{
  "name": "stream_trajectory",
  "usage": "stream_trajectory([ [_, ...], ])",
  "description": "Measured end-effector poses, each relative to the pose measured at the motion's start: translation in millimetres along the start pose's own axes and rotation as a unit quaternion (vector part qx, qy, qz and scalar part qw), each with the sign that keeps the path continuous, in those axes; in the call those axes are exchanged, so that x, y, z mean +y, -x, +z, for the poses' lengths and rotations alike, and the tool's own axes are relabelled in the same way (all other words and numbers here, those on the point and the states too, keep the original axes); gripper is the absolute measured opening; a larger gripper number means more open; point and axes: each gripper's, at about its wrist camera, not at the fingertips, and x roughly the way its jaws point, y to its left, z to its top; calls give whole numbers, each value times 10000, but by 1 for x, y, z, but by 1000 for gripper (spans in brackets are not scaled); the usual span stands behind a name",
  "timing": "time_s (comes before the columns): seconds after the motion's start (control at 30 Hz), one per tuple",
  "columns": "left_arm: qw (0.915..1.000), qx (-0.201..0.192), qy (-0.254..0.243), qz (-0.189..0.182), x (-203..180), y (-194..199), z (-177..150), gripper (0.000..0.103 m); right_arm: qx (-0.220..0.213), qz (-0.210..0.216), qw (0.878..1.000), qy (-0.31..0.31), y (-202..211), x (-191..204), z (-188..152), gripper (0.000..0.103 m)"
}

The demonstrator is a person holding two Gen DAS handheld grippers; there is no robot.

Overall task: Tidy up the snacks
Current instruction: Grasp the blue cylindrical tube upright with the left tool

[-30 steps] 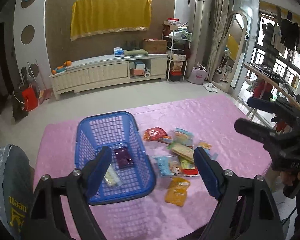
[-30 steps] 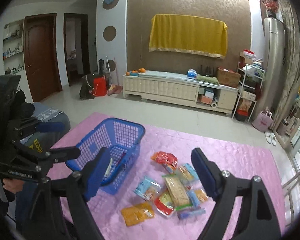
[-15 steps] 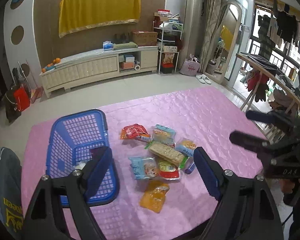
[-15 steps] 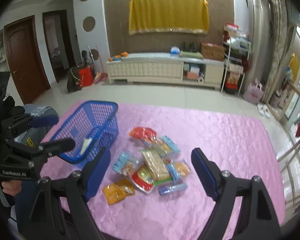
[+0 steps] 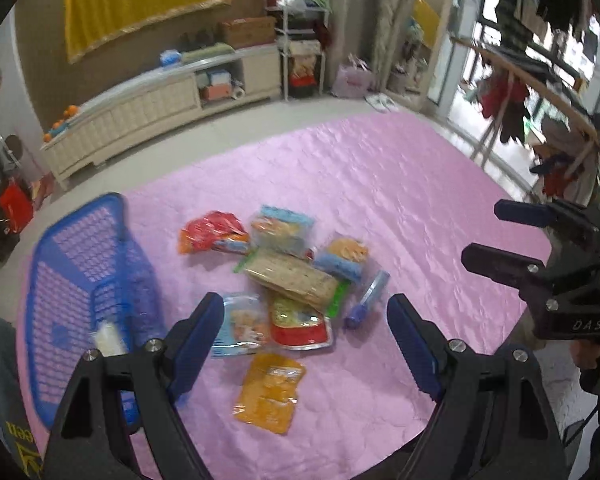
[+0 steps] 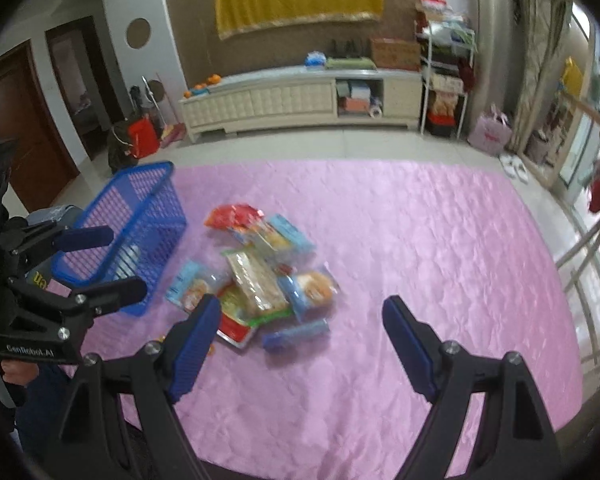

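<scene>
Snacks: we see a loose pile of packets (image 5: pixel 288 276) lying flat on the pink quilted tabletop (image 5: pixel 420 208), just to the right of the blue basket (image 5: pixel 80 280).
Cracker pack: we find the long clear pack of pale crackers (image 5: pixel 292 276) on top of the pile, its long axis running diagonally from far left to near right in the left wrist view.
Other packets: we count a red bag (image 5: pixel 212 232) at the far left of the pile, a light blue packet (image 5: pixel 240 324) at the near left, a red-and-yellow tray pack (image 5: pixel 300 324) beside it, and a slim blue-capped tube (image 5: pixel 368 296) at the right edge, pointing away and to the right.
Orange pouch: we see it (image 5: pixel 270 392) alone, nearest us, apart from the pile, long axis pointing roughly away from us.
Basket: we make out blurred mesh walls and a pale packet (image 5: pixel 108 338) inside; other contents we cannot tell.
Open room: we have wide bare cloth to the right of and beyond the pile; the tabletop's near edge curves off close below the orange pouch.
Left gripper (image 5: pixel 306 344): we hold its jaws wide apart above the near side of the pile, gripping nothing.
Right gripper (image 6: pixel 302 340): we hold its jaws wide apart too, empty, over the pile's right side.
</scene>
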Motion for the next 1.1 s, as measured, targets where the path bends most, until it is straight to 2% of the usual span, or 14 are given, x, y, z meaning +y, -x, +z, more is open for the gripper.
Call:
stream_trajectory([
  [0.17,9988,361,-327,-100,-23,-40,3,82,314,-154,9991,-230,-23,-26,-16,86],
  [0.3,9959,582,-666,-177,-42,-68,5,82,549,-116,9976,-394,-41,-45,-31,86],
  [0.63,9874,1161,-1002,-390,-71,-133,9,81,888,-71,9929,-789,-74,-79,-60,86],
  [0.73,9847,1347,-995,-485,-76,-148,8,72,925,-42,9917,-895,-77,-84,-64,86],
  [0.8,9822,1509,-913,-647,-76,-156,9,58,928,-15,9913,-928,-79,-87,-66,86],
  [0.9,9786,1715,-777,-827,-78,-165,5,45,946,60,9910,-942,-82,-89,-68,86],
  [0.93,9783,1735,-802,-804,-81,-167,4,43,960,83,9909,-937,-83,-88,-68,86],
  [1.0,9788,1723,-844,-717,-83,-169,1,32,994,97,9908,-913,-86,-87,-69,86],
  [1.1,9806,1703,-720,-651,-82,-166,-1,26,1022,86,9910,-860,-88,-85,-67,86],
])
